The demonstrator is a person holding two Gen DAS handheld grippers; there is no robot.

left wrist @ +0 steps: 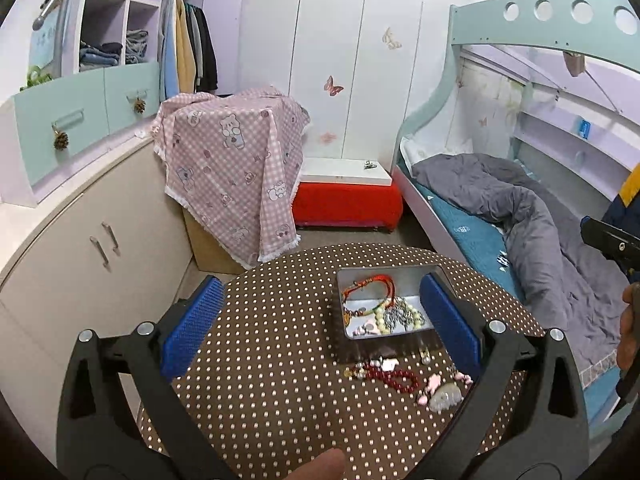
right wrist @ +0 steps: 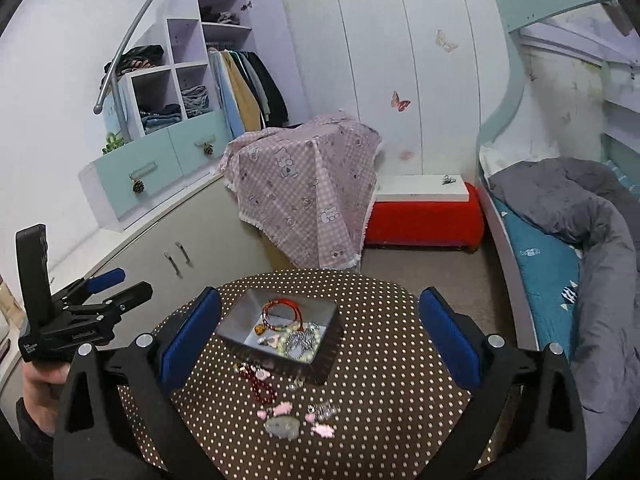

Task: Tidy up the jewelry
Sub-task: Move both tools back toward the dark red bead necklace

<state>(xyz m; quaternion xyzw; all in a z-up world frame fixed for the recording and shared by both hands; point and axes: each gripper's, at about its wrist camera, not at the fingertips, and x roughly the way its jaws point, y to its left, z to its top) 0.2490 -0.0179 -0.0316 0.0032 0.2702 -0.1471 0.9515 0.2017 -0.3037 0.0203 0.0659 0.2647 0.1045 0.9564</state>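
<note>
A grey metal tin (left wrist: 400, 276) (right wrist: 240, 312) sits on the brown polka-dot round table (left wrist: 280, 360) (right wrist: 380, 380). It holds a red cord bracelet (left wrist: 370, 284) (right wrist: 280, 308), pale beads and silver chains. In front of it lie a dark red bead bracelet (left wrist: 396, 378) (right wrist: 262, 386), pink charm pieces (left wrist: 430, 386) (right wrist: 282, 410) and a grey stone pendant (left wrist: 444, 396) (right wrist: 282, 426). My left gripper (left wrist: 320, 320) is open and empty above the table, left of the tin; it also shows in the right wrist view (right wrist: 116, 284). My right gripper (right wrist: 320, 334) is open and empty, straddling the tin.
A box draped in pink checked cloth (left wrist: 236, 160) (right wrist: 308, 184) stands behind the table, with a red stool (left wrist: 348, 204) (right wrist: 424, 220) beside it. A bed with a grey quilt (left wrist: 540, 232) (right wrist: 580, 220) runs along the right. Beige cabinets (left wrist: 100, 248) stand left.
</note>
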